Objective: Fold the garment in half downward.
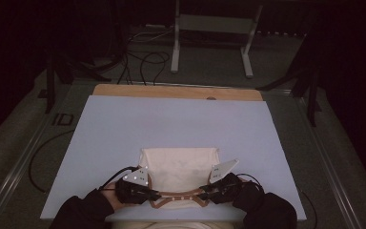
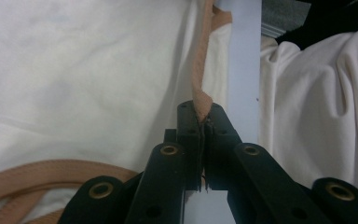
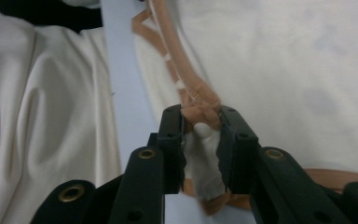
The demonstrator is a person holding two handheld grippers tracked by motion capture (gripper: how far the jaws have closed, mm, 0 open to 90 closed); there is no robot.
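A cream cloth bag lies flat on the pale blue table mat, between the two grippers and stretching away from them toward the far side. Its tan strap runs along the near edge, from one gripper to the other.

The left gripper has its jaws pressed almost together on the strap; in the left gripper view the strap rises straight out of the closed tips, with the bag's cloth to one side of them. The right gripper holds a thicker bunch: in the right gripper view its jaws stand narrowly apart, clamped on a fold of cream cloth with the strap gathered at the tips.

A second loop of tan strap lies beside the left jaws. Behind both grippers, at the table's near edge, hangs more white cloth. Beyond the mat's far end shows a wooden board.

One bag, two grippers, two strap loops.
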